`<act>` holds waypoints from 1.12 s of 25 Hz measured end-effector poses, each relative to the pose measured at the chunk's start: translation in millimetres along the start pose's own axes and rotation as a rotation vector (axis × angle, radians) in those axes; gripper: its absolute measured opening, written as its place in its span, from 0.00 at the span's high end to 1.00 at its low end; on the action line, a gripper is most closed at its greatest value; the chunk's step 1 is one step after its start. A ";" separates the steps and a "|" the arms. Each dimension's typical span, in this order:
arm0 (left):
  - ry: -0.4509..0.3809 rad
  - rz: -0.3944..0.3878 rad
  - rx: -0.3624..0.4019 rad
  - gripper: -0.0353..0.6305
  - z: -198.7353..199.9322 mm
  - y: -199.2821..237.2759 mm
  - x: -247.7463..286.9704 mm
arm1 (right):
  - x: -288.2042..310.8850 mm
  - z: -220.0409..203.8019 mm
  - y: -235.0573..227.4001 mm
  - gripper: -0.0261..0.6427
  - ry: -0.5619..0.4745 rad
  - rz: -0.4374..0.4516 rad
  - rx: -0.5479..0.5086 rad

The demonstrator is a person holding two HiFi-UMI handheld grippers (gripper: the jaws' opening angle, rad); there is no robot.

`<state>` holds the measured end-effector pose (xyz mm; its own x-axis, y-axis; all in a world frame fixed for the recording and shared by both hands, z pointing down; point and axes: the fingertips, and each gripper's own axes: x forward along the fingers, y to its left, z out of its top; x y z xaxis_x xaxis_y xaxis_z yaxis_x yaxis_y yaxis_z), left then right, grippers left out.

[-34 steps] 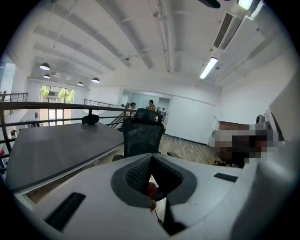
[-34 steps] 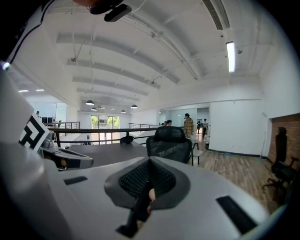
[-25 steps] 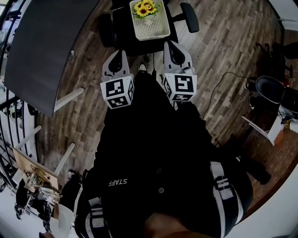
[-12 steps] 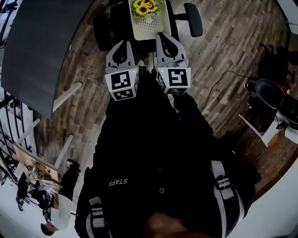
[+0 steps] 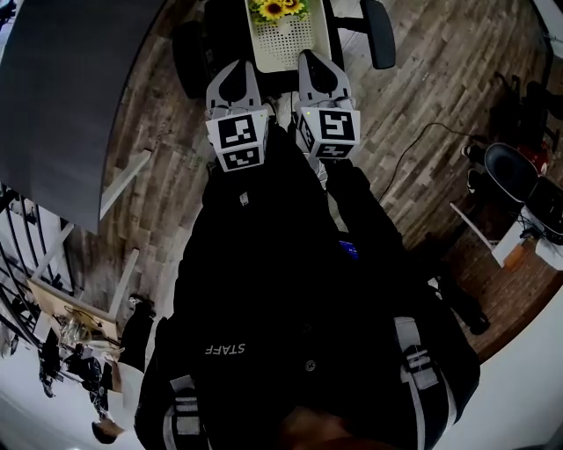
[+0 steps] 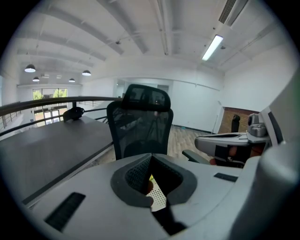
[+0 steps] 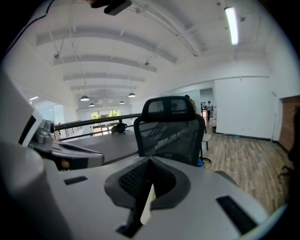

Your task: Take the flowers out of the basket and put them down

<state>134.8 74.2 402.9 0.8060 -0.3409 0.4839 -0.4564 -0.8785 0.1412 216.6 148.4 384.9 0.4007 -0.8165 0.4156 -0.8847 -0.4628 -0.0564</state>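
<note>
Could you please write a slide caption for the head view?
Left tool and right tool near a white basket of sunflowers on an office chair, flowers not yet lifted.

The left hand-held gripper (image 5: 234,68) and the right hand-held gripper (image 5: 314,60) are side by side, close together, both pointing at an office chair (image 5: 380,33) straight ahead of them. A basket (image 5: 290,48) rests on the chair's seat, its near end just beyond the tips and in line with the gap between the two. The sunflowers (image 5: 280,9) lie in the basket's far end, away from both. The chair's armrests flank the basket, one outside each hand-held gripper, and its backrest (image 6: 140,122) rises beyond the basket. A desk (image 5: 70,88) lies off to the left of the left hand-held gripper. A cable (image 5: 413,167) trails over the floor (image 5: 431,70) to the right of the right one.
</note>
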 end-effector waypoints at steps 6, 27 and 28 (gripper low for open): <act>0.073 0.008 -0.053 0.95 -46.8 9.5 59.9 | 53.1 -49.3 -21.8 0.94 0.064 0.009 -0.011; 0.187 0.022 -0.146 0.95 -172.7 38.7 204.8 | 198.0 -228.6 -79.3 0.94 0.284 -0.014 -0.003; 0.193 0.018 -0.141 0.95 -175.7 39.8 210.0 | 203.6 -233.6 -80.8 0.94 0.292 -0.012 -0.001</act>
<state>219.7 26.5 661.9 0.7165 -0.2741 0.6415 -0.5290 -0.8129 0.2435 314.0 100.2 686.1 0.3260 -0.6768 0.6601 -0.8803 -0.4718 -0.0490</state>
